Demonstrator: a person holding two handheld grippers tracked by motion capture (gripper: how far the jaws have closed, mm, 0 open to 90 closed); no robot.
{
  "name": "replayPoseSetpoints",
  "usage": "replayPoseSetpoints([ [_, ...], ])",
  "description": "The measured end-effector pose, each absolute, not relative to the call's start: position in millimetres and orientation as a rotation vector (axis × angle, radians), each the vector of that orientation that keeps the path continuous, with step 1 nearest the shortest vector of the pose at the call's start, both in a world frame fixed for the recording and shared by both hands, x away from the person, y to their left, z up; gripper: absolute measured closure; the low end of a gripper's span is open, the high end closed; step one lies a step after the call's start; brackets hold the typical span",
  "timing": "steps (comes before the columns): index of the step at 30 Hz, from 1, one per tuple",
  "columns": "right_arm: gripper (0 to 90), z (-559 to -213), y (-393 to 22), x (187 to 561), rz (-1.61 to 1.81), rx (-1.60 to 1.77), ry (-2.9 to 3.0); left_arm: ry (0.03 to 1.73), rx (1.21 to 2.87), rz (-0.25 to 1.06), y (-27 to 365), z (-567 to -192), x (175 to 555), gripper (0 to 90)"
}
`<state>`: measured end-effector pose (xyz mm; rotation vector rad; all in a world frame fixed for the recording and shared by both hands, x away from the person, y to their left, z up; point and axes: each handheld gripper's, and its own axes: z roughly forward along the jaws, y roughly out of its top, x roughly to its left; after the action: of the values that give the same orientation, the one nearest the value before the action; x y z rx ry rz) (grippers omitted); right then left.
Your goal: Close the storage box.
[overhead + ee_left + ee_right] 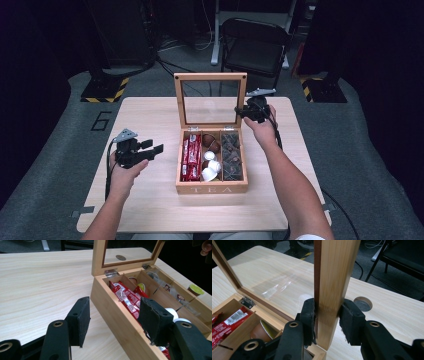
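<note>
A wooden tea box (211, 189) stands mid-table with its glass-paned lid (210, 77) raised upright. It holds red sachets (191, 156), white and brown capsules (210, 162) and dark packets (231, 154). My right gripper (241, 113) is shut on the lid's right side rail; in the right gripper view its pads (309, 315) press both faces of the wooden rail (334, 270). My left gripper (154, 146) hovers left of the box, open, nothing between its jaws. In the left gripper view its pads (80, 315) frame the box's near wall (107, 300) and the sachets (126, 297).
The light wooden table (150, 200) has bare surface left of and in front of the box. A round cable hole (362, 303) lies behind the lid. A green-topped capsule (195, 290) shows by the box's far wall. A black chair (255, 45) stands beyond the table.
</note>
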<state>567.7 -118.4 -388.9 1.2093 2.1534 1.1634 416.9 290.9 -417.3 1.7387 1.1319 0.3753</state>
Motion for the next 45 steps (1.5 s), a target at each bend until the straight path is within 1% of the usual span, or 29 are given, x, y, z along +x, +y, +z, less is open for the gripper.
replayPoseSetpoints([
  [14,64.6,-389,-121,549,1.175,1.163,2.153,1.107,1.745,0.364,274,-401,432,43.4],
  [21,60.9,-389,-126,544,1.245,1.201,2.140,1.080,1.751,0.388,267,-386,442,43.5],
  [24,57.9,-387,-127,543,1.275,1.202,2.140,1.069,1.758,0.392,264,-382,446,43.5],
  [28,58.2,-384,-128,539,1.262,1.184,2.147,1.061,1.760,0.396,262,-376,451,43.6],
  [33,61.9,-385,-130,537,1.277,1.200,2.154,1.055,1.748,0.405,259,-370,455,43.7],
  [36,61.4,-385,-130,536,1.269,1.180,2.167,1.048,1.746,0.411,257,-366,457,43.7],
  [40,61.4,-384,-130,533,1.268,1.178,2.172,1.026,1.750,0.410,253,-359,460,46.8],
  [45,60.9,-384,-131,530,1.266,1.179,2.184,1.022,1.750,0.424,248,-352,464,47.0],
])
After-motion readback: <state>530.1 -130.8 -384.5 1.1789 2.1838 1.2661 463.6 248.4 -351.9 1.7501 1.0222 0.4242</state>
